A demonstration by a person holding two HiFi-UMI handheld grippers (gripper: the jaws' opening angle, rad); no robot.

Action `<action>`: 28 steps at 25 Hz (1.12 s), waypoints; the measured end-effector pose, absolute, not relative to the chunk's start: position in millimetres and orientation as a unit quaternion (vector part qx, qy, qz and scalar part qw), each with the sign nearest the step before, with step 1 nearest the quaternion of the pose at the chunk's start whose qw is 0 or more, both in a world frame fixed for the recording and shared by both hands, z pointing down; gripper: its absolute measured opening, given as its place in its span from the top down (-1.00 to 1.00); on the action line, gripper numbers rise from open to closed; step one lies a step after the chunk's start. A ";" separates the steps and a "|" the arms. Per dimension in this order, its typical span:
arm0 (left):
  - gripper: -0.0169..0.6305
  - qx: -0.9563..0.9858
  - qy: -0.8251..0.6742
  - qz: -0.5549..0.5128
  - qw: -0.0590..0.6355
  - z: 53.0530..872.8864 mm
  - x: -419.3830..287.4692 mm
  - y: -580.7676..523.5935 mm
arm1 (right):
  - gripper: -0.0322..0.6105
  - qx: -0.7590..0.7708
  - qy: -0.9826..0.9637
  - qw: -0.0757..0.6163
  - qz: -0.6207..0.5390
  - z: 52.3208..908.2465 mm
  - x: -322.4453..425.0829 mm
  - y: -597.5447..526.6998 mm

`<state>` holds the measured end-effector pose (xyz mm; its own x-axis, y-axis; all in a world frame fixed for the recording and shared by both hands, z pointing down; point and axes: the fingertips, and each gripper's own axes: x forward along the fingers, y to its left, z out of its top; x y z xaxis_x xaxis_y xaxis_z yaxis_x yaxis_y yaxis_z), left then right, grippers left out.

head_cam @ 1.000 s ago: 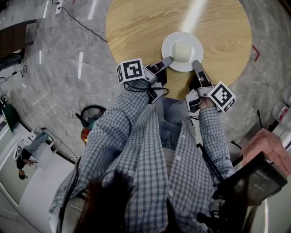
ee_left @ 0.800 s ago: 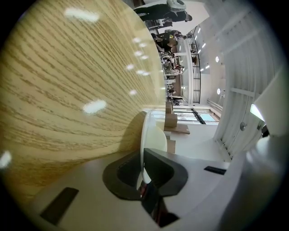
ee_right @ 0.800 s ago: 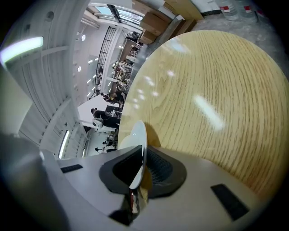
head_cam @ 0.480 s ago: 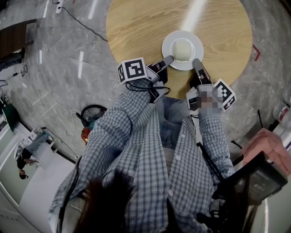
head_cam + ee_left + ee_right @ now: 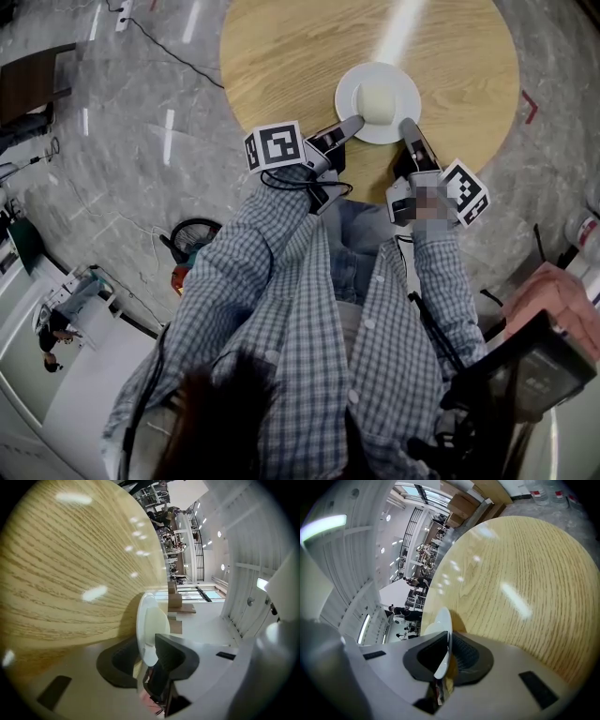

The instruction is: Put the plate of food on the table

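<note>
A white plate (image 5: pixel 403 84) with a pale mound of food (image 5: pixel 377 101) rests on the round wooden table (image 5: pixel 300 56), near its front edge. My left gripper (image 5: pixel 352 122) is at the plate's near-left rim. Its jaws have just been opening, and the rim (image 5: pixel 143 620) stands between them with a gap beside the pads. The left gripper (image 5: pixel 146 660) points across the tabletop (image 5: pixel 61 573). My right gripper (image 5: pixel 408 127) is at the near-right rim. In the right gripper view the gripper (image 5: pixel 446 656) is shut on the thin plate edge (image 5: pixel 443 620).
Grey marble floor surrounds the table. A black cable (image 5: pixel 169 47) trails at the back left, and a round dark object (image 5: pixel 192 234) lies on the floor at my left. A dark device (image 5: pixel 525 375) sits at the lower right. The wooden top (image 5: pixel 525 573) stretches beyond the plate.
</note>
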<state>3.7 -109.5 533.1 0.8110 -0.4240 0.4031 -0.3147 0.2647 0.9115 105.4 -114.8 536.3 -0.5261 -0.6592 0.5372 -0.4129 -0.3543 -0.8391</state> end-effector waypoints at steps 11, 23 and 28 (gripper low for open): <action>0.43 0.588 -0.308 -0.022 0.748 532.2 -10.9 -98.6 | 0.79 -0.485 0.565 0.088 -0.662 537.2 111.0 -117.1; 0.60 0.563 -0.317 -0.021 0.763 531.1 -14.5 -84.7 | 0.79 -0.494 0.558 0.083 -0.662 541.8 114.8 -121.3; 0.92 0.552 -0.303 -0.009 0.777 540.5 -3.3 -75.4 | 0.79 -0.496 0.557 0.080 -0.661 543.5 112.7 -124.4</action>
<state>-3.3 -75.4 540.5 0.8158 -0.3495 0.4608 -0.3201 0.3908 0.8630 112.7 -124.4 543.5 -0.4960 -0.6583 0.5662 -0.4468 -0.3656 -0.8165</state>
